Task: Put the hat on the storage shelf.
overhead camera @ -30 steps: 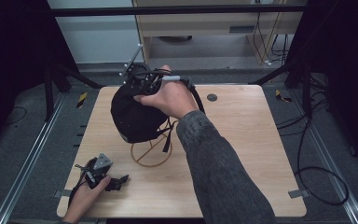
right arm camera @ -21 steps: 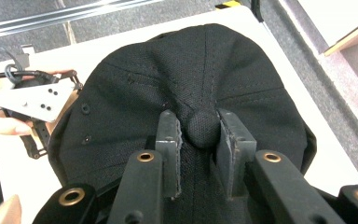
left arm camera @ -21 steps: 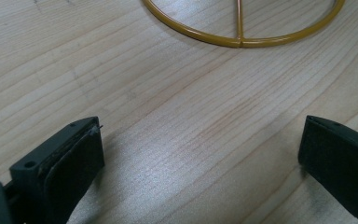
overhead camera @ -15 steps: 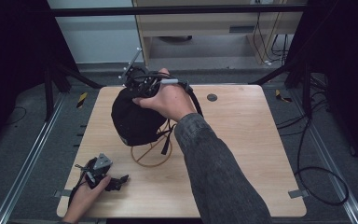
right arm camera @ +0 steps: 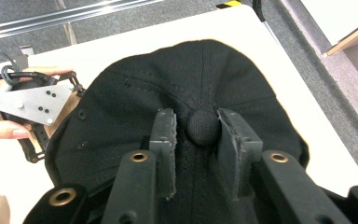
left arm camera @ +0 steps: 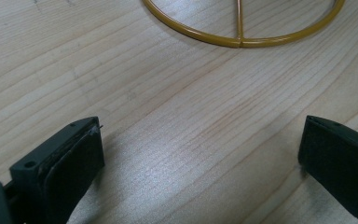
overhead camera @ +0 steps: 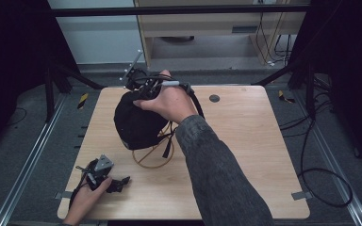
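Observation:
A black cap [overhead camera: 136, 123] sits tilted on a yellow wire stand [overhead camera: 153, 160] near the back left of the wooden table [overhead camera: 245, 141]. My right gripper [overhead camera: 141, 89] is at the cap's crown. In the right gripper view its jaws [right arm camera: 196, 114] flank the cap's top button [right arm camera: 203, 127]. They have just been opening, and a small gap shows beside the button. My left gripper [overhead camera: 121, 183] lies on the table at the front left. It [left arm camera: 201, 126] is open wide over bare wood, with the stand's ring base [left arm camera: 200, 36] ahead.
A dark round grommet [overhead camera: 214, 98] is set in the tabletop at the back. Black frame posts stand at both sides, and a cable [overhead camera: 320, 183] loops on the floor to the right. A wooden cabinet [overhead camera: 217, 28] stands behind the table.

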`<action>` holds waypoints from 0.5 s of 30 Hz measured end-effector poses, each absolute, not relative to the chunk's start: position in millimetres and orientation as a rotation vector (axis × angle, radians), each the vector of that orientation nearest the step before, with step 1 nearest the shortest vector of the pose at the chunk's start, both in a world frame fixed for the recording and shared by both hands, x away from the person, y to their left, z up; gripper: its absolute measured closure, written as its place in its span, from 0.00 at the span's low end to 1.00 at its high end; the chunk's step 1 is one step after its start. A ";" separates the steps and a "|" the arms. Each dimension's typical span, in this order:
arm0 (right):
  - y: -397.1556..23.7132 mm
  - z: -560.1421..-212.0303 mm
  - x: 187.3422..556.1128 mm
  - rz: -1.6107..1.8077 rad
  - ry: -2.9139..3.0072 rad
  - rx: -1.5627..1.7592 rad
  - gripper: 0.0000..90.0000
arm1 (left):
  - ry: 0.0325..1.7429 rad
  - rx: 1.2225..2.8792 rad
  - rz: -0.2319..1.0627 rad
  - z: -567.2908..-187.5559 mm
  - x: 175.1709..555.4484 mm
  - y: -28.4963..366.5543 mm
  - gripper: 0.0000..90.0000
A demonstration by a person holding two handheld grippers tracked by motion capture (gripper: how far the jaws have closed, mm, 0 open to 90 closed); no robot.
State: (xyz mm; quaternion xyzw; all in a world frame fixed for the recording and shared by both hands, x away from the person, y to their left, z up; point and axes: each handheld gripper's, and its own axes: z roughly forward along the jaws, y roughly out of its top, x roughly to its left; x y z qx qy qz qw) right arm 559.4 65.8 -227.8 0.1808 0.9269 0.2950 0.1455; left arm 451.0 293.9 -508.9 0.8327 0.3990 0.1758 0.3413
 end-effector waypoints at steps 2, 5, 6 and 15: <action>63.4 -225.8 558.6 0.884 2.661 0.539 0.72 | 1.035 2.168 0.461 -508.8 451.2 294.1 0.00; 58.6 -222.8 557.5 0.910 2.651 0.554 0.70 | 1.035 2.168 0.461 -508.8 451.2 294.1 0.00; 58.6 -222.8 557.5 0.910 2.651 0.554 0.70 | 1.035 2.168 0.461 -508.8 451.2 294.1 0.00; 45.2 -218.1 553.6 0.967 2.632 0.560 0.72 | 1.038 2.163 0.460 -509.0 451.1 293.8 0.00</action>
